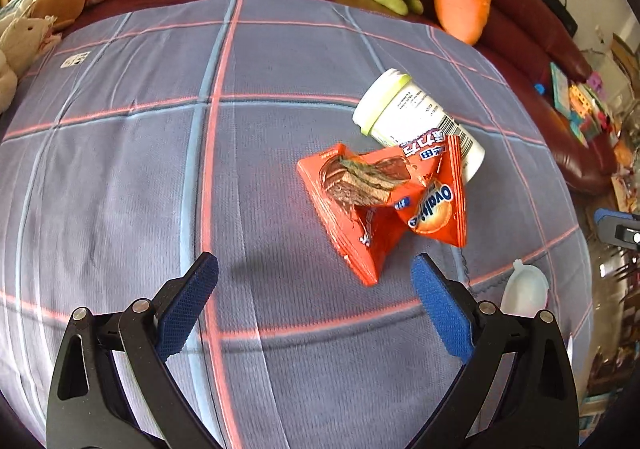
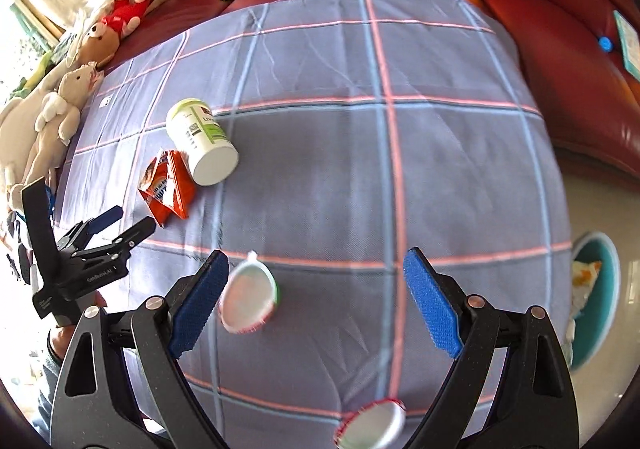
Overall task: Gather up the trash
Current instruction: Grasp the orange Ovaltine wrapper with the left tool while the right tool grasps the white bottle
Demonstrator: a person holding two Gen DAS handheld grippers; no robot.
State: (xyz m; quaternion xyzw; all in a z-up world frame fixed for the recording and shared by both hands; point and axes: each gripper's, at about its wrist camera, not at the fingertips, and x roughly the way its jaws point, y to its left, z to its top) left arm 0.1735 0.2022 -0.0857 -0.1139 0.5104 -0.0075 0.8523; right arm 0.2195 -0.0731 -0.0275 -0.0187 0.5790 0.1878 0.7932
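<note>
1. Progress so far: not much looks collected yet. In the right wrist view, four bits of trash are still seen lying on the plaid cloth (image 2: 460, 153). From the left of the frame: an orange snack wrapper (image 2: 168, 189), then a white tub (image 2: 202, 143) tipped on its side and touching the wrapper, then a foil cup (image 2: 250, 299) at lower middle, and a second foil cup (image 2: 372, 427) at the bottom edge.
2. The left gripper (image 2: 134, 223) is spotted at the left edge of that same view, jaws apart, nothing between them, pointed toward the wrapper but still short of it.
3. The right gripper (image 2: 316, 273) is held wide open too. The first foil cup sits just inside its left pad, but no squeeze is seen, so it's not counted as grabbed.
4. A teal bin (image 2: 600, 329) is glimpsed at the right edge, off the cloth, with something pale and orange inside. Probably where the trash goes; probably something's already in there.
5. Hard to make out: the bin is cut off by the fisheye rim, the bottom cup is partly clipped and blurred, and the first cup is smeared. Whether more trash is hidden among the plush toys (image 2: 60, 109) at far left can't be told.
</note>
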